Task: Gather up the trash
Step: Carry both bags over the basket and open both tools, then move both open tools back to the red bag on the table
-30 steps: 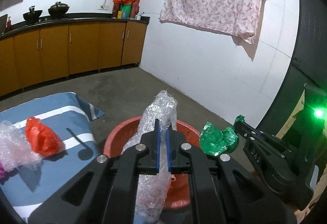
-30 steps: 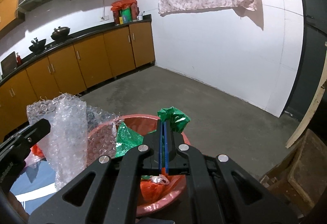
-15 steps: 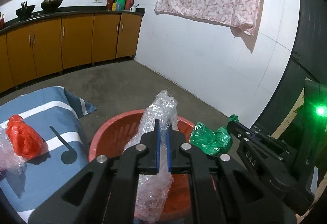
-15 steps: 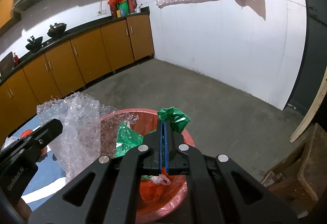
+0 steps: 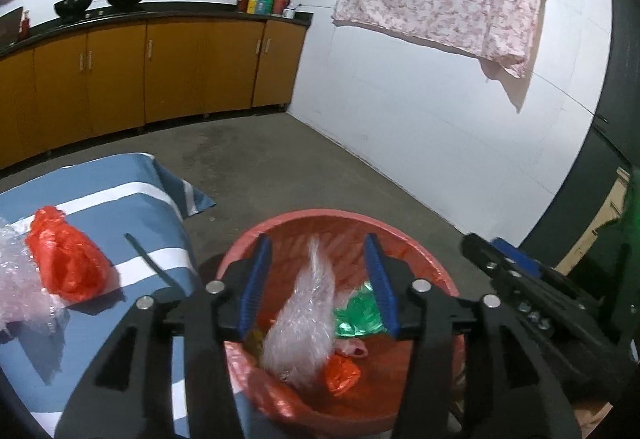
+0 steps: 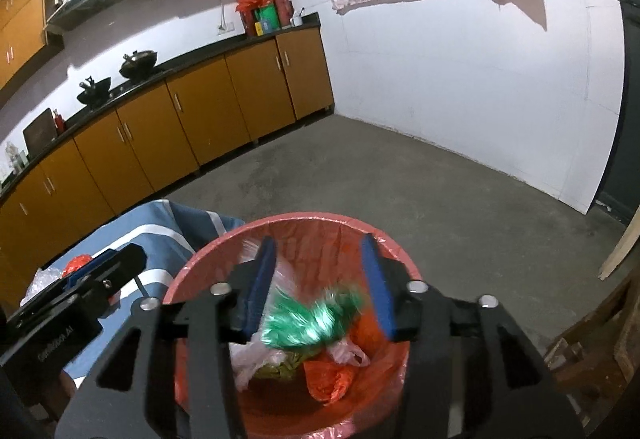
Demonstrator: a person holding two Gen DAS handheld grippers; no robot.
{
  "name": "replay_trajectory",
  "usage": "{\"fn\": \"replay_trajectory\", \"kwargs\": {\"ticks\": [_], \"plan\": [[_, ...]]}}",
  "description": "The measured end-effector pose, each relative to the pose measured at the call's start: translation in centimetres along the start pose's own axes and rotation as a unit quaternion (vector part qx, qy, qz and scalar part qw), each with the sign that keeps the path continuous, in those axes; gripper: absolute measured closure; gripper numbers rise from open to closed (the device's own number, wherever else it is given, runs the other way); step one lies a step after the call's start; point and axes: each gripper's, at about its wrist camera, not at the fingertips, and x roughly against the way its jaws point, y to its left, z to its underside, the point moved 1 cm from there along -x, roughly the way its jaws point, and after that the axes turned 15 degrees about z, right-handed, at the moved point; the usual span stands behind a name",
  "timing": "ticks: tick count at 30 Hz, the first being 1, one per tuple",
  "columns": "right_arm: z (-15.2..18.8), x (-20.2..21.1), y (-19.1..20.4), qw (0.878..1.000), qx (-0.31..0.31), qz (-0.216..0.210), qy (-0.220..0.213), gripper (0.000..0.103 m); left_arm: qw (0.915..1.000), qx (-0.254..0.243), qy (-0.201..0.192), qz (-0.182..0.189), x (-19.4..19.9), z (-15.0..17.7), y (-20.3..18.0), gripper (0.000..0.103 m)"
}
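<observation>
Kitchen setting: orange cabinets, dark counter, grey concrete floor, white wall hung with a floral cloth.

Left wrist view. The left gripper is recorded with its blue-padded jaws spread wide and nothing held. Directly beneath and between the jaws stands the red bin, lined with a red bag. Inside it, a wad of bubble wrap is seen blurred, just below the jaws; whether it has settled cannot be told. Beside it to the right lies a green plastic bag, with small orange scraps nearer the camera. Left of the gripper, a blue-and-white striped cloth is noted, bearing a red plastic bag and, at the frame edge, a second piece of bubble wrap. Neither is yet collected.

Right wrist view. The right gripper is likewise spread wide and empty, poised over the same red bin. The green plastic bag is blurred just under the jaws, above orange scraps and pale plastic. The left gripper is visible off to the left, above the striped cloth.

Progress, as judged: two items are delivered to the bin; at least two remain on the cloth.
</observation>
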Motion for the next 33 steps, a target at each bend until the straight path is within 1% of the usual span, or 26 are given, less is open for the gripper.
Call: {"fn": "replay_trajectory", "kwargs": {"ticks": [3,5,7,12,16,20,23,26,27,28,31,33], "plan": [[0.0,0.6,0.1,1.0,0.005,0.009,-0.005,0.056,0.9998,0.012,-0.008,-0.017,1.2,-0.1,1.1,0.047],[0.0,1.3,0.3,1.0,0.012,0.018,-0.013,0.048,0.9991,0.017,-0.017,-0.034,2.6,-0.2,1.8,0.041],[-0.1,1.7,0.5,0.999,0.017,0.021,-0.019,0.045,0.9983,0.019,-0.025,-0.05,3.9,-0.2,2.3,0.034],[0.2,2.9,2.6,0.999,0.031,0.003,-0.024,0.042,0.9946,0.025,-0.041,-0.092,8.0,0.7,3.8,0.024],[1.0,3.5,5.0,0.998,0.053,-0.021,-0.023,0.041,0.9898,0.022,-0.044,-0.133,11.7,2.3,5.5,0.02],[2.1,4.5,8.5,0.995,0.083,-0.047,-0.024,0.041,0.9824,0.027,-0.049,-0.178,15.6,4.2,7.9,0.018],[3.1,4.9,11.0,0.992,0.103,-0.07,-0.019,0.041,0.9749,0.035,-0.055,-0.213,18.8,5.6,10.1,0.017],[4.0,5.1,13.3,0.988,0.123,-0.089,-0.012,0.041,0.9649,0.047,-0.06,-0.251,22.0,6.8,12.4,0.016],[4.2,5.2,14.1,0.987,0.129,-0.095,-0.01,0.041,0.963,0.05,-0.061,-0.258,22.6,7.0,12.9,0.015],[4.5,5.2,15.1,0.985,0.137,-0.102,-0.009,0.041,0.9587,0.059,-0.062,-0.271,23.7,7.4,14.0,0.015],[5.2,5.2,17.8,0.98,0.156,-0.12,-0.003,0.041,0.9502,0.08,-0.064,-0.294,25.9,8.5,16.3,0.014],[5.6,4.9,19.5,0.978,0.164,-0.13,0.004,0.041,0.9462,0.091,-0.066,-0.303,26.9,9.0,17.3,0.013]]}}
